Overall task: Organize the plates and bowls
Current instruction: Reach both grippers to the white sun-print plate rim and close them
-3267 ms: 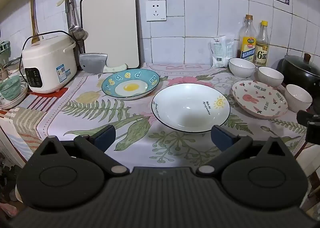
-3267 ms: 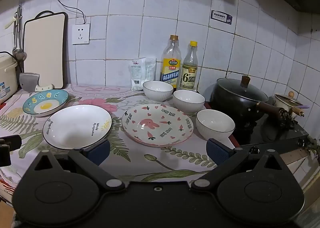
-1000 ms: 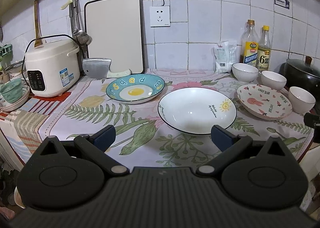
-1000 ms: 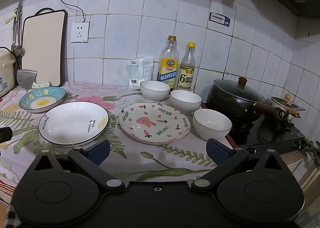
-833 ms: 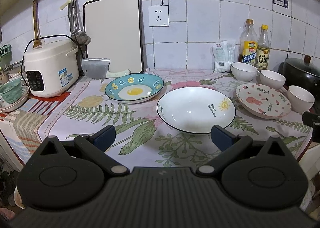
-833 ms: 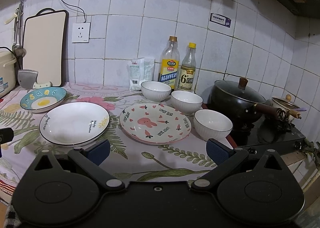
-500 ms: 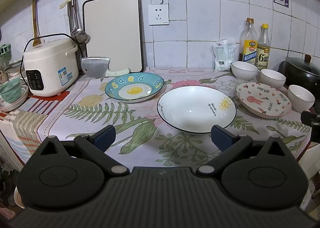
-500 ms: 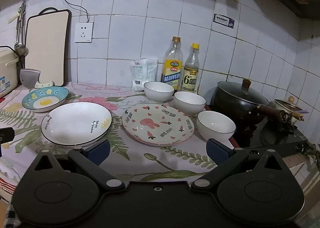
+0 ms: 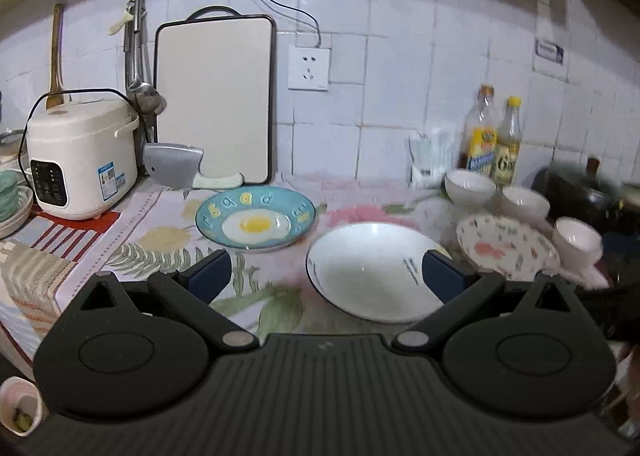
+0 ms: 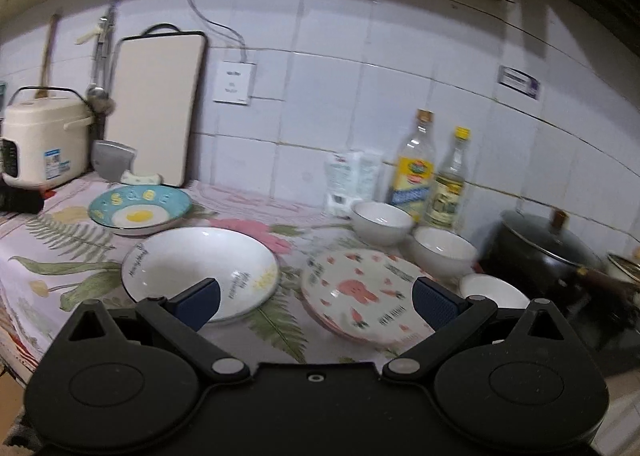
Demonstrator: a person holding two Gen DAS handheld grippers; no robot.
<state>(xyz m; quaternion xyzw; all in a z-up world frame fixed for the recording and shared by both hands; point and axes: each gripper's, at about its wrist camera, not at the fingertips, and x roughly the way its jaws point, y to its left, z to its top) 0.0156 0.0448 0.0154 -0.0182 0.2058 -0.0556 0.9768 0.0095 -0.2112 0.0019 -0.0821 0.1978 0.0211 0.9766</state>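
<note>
My left claw (image 9: 326,276) hangs spread wide and empty over the white plate (image 9: 372,272) on the table (image 9: 160,232); the egg-print plate (image 9: 256,221) lies just behind. My right claw (image 10: 316,302), also wide apart, hovers between the white plate and the pink rabbit plate (image 10: 360,292), three white bowls (image 10: 382,221) beyond.

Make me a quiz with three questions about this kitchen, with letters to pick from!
1. Where is the egg plate?
A. in front of the cutting board
B. on the black pot
C. inside the rice cooker

2. How many small white bowls?
A. one
B. three
C. five

3. What is the right gripper doing?
A. squeezing a bowl
B. holding a bottle
C. open, holding nothing

Answers: 1 A, it lies below the board. 2 B, three sit by the bunny plate. 3 C, its fingers are spread apart, empty.
</note>
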